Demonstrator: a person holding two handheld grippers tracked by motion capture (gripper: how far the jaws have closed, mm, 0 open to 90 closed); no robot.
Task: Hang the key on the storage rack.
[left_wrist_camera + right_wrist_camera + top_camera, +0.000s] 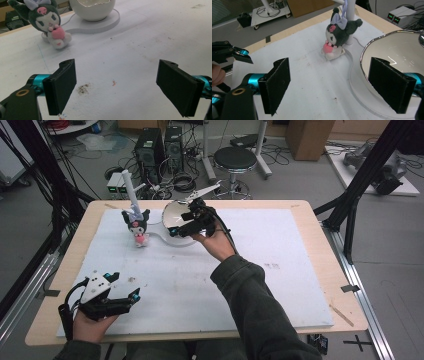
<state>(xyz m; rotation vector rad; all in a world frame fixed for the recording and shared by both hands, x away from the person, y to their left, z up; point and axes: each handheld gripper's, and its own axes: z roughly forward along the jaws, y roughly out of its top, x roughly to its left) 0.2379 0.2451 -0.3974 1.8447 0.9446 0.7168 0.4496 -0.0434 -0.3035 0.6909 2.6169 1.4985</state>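
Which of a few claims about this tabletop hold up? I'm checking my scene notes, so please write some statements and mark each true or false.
1. The dark grey plush toy with a pink heart stands on the white foam mat. True.
2. The left hand-held gripper grips the plush toy. False: it is open, near the table's front edge.
3. The right hand-held gripper is at the glossy white egg-shaped bowl. True.
4. The bowl lies tipped over. False: it sits upright on its flat white base.
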